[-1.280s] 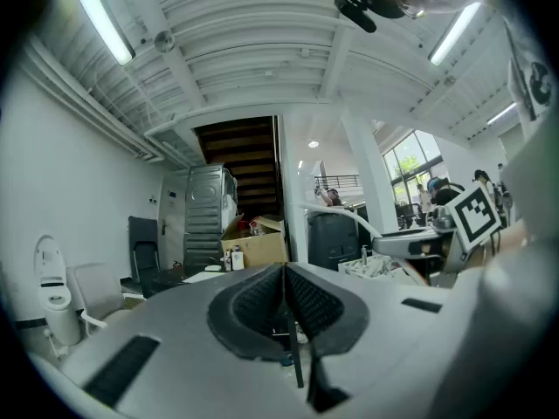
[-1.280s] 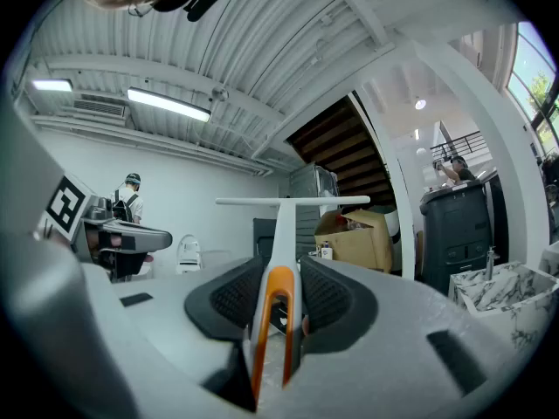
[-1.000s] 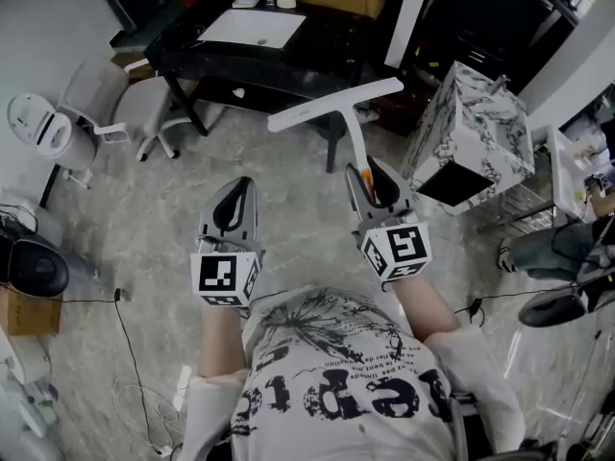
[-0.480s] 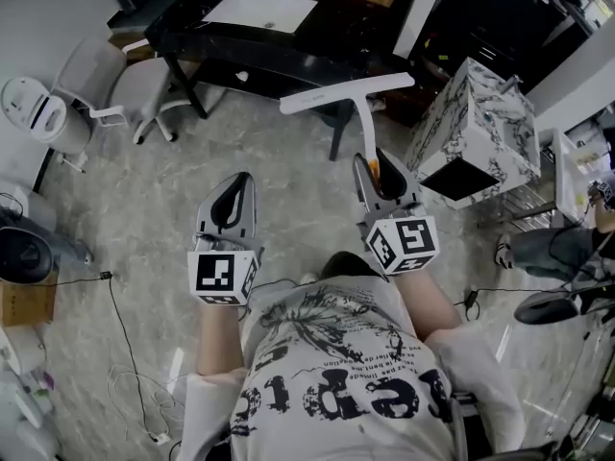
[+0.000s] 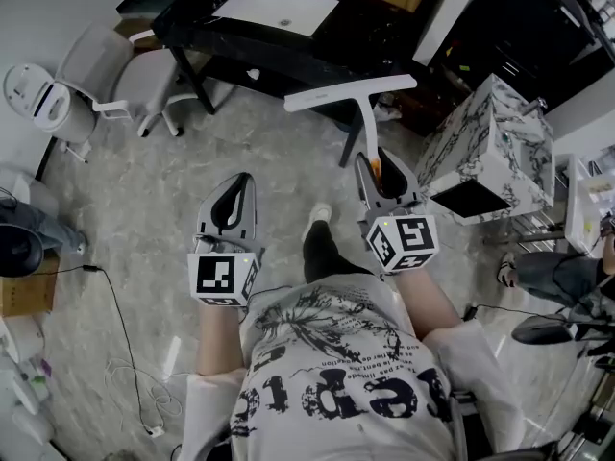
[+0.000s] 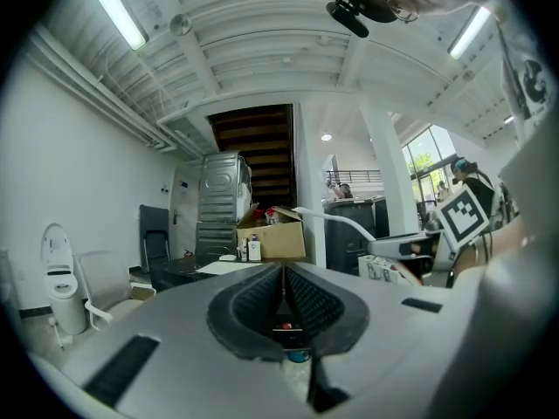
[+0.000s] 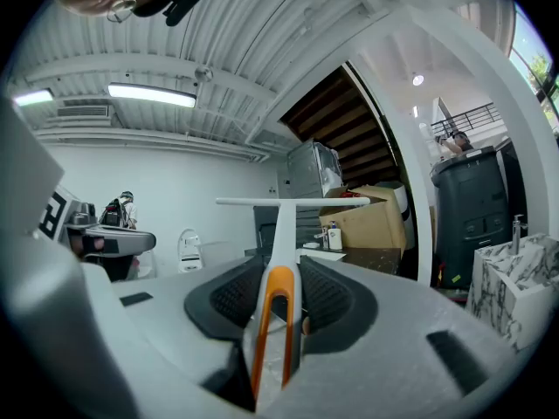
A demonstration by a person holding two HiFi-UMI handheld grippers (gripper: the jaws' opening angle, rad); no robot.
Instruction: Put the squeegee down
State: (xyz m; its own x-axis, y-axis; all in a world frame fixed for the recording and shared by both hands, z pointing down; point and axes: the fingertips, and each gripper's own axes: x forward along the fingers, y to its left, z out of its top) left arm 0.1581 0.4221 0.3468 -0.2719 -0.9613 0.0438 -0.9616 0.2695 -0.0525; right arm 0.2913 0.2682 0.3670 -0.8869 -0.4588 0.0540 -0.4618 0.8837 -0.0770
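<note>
Two grippers are in our hands, both held level above the pale floor [image 5: 144, 190]. Our right gripper [image 5: 373, 164] is clamped on the squeegee [image 5: 351, 92]: in the right gripper view its dark pads press on either side of the white handle [image 7: 284, 230], just ahead of the orange loop. The long blade [image 7: 293, 202] lies crosswise in the air ahead of us, and in the head view it shows against the near edge of the black desk [image 5: 288, 51]. Our left gripper [image 5: 240, 185] carries nothing, its jaws pressed together. A marble-patterned box [image 5: 490, 133] stands right of the squeegee.
</note>
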